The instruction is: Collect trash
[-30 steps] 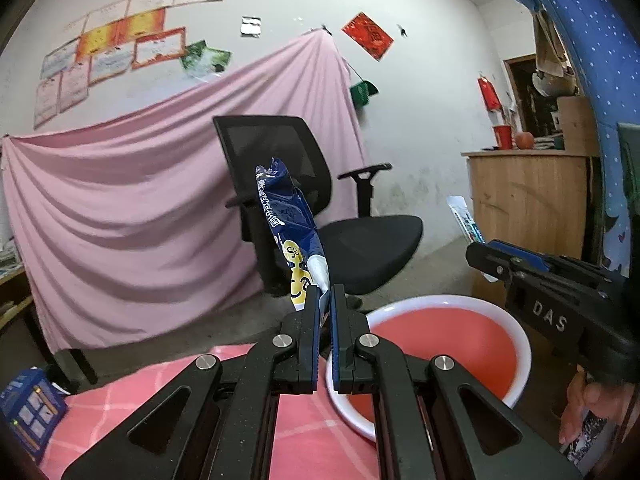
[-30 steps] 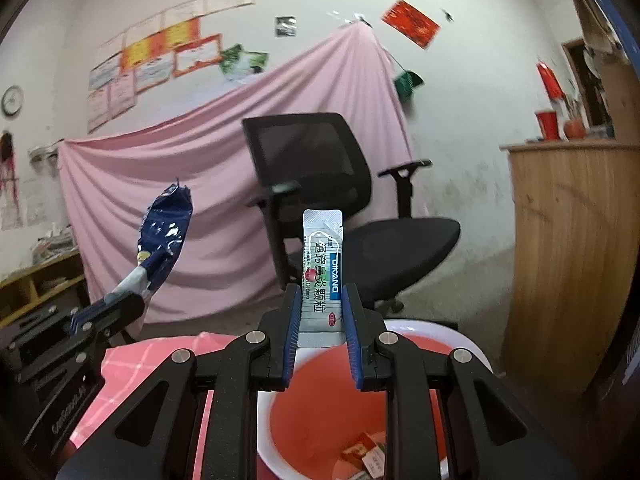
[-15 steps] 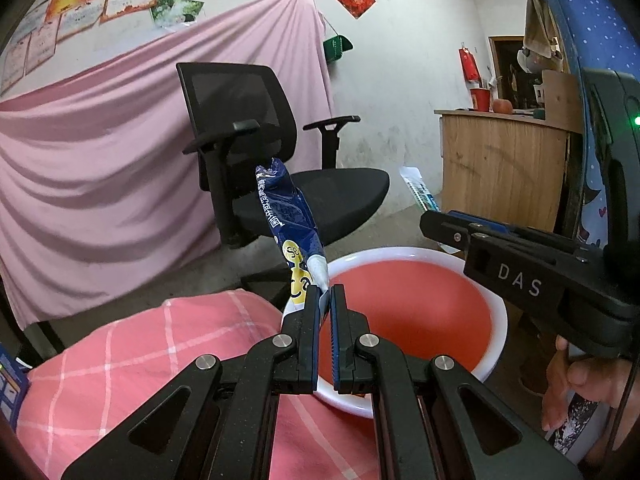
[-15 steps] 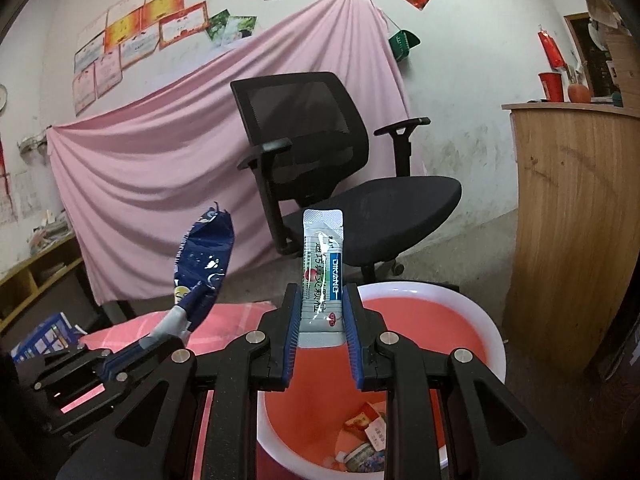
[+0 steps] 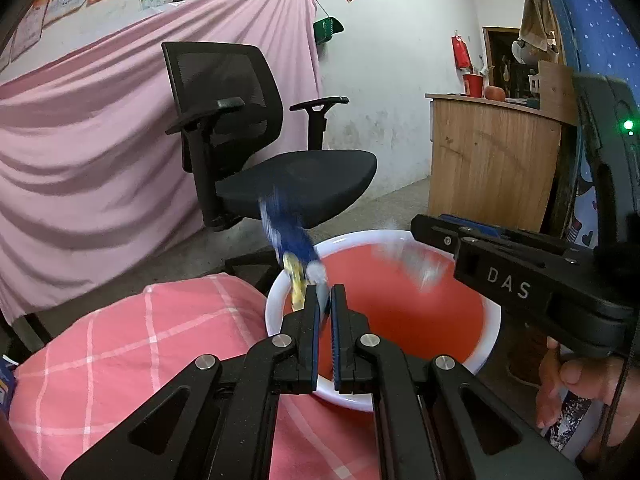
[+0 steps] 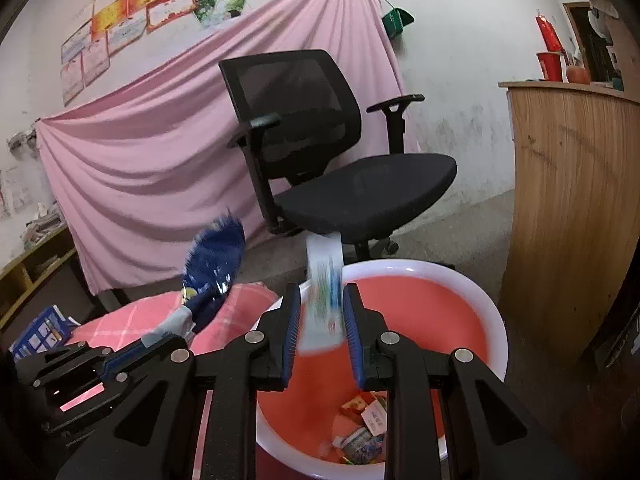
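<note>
Both claws over the bin, letting trash go

The right claw [image 6: 318,316] hangs above the red bin [image 6: 486,300]; its jaws have just been opening and the white sachet [image 6: 324,296], blurred between them, looks loose, likely dropping onto the litter below. The left claw [image 5: 326,304], nearly closed, pinches the blue wrapper [image 5: 290,236] by its lower end over the bin's near rim, held high so it falls inside.
</note>
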Tool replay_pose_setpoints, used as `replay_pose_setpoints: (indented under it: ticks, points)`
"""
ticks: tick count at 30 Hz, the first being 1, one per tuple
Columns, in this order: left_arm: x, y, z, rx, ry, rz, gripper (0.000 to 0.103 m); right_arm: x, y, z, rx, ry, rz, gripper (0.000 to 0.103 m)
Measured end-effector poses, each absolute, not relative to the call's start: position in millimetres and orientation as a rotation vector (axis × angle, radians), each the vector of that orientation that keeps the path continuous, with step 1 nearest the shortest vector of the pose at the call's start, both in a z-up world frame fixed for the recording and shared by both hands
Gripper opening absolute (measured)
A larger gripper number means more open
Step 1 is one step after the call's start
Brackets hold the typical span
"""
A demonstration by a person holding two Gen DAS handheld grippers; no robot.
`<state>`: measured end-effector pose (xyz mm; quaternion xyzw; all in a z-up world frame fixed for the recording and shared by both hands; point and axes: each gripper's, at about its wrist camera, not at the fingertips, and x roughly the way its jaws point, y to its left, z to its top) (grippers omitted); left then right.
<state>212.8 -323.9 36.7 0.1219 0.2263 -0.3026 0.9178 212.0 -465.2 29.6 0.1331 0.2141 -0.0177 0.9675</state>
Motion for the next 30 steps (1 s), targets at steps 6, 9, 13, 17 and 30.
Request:
replay_pose_setpoints:
  ticks: [6, 9, 13, 17, 30]
  points:
    - [216.5, -319.3, 35.0, 0.243, 0.476, -0.614, 0.014, 213.8, -465.1, 27.4, 0.267, 0.450, -0.043, 0.032]
    - [216.3, -315.2, 35.3, 0.235, 0.470, -0.598, 0.025, 214.6, -465.4, 26.7, 0.265, 0.456, -0.044, 0.033]
    - [216.2, -309.3, 36.2, 0.225, 0.463, -0.581, 0.029, 215.6, -466.2, 25.7, 0.265, 0.461, -0.047, 0.034]
    - [218.4, -303.0, 36.8, 0.221, 0.463, -0.560, 0.030, 216.2, -466.5, 26.1, 0.265, 0.462, -0.048, 0.035]
    - [222.1, -268.4, 39.1, 0.158, 0.491, -0.462, 0.041, 215.4, -465.8, 27.4, 0.250, 0.454, -0.051, 0.044]
